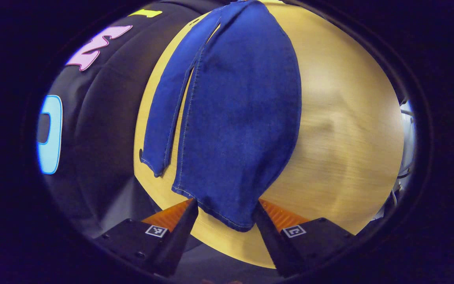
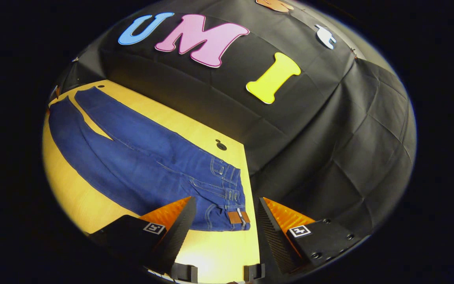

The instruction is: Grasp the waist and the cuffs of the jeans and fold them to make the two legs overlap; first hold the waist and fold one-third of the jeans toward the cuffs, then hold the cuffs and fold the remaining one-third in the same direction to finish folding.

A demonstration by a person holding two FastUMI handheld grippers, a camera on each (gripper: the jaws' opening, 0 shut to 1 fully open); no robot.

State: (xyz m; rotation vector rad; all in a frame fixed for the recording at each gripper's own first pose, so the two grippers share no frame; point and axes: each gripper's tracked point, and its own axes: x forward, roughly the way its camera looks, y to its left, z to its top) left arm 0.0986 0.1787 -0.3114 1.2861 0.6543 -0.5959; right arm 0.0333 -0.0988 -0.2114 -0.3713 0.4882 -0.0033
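where jeans [image 2: 140,165] lie: wood table [image 2: 219,252].

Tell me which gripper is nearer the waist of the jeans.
Right. The right gripper hovers open at the waist of the jeans; the left gripper is open at the cuffs.

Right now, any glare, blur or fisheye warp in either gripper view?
Left gripper view: the wooden table looks smeared and soft with a pale sheen, and the jeans bulge from fisheye warp. Right gripper view: sharper; waistband stitching is legible, bright glare sits on the table near the bottom edge, and the table edges curve.
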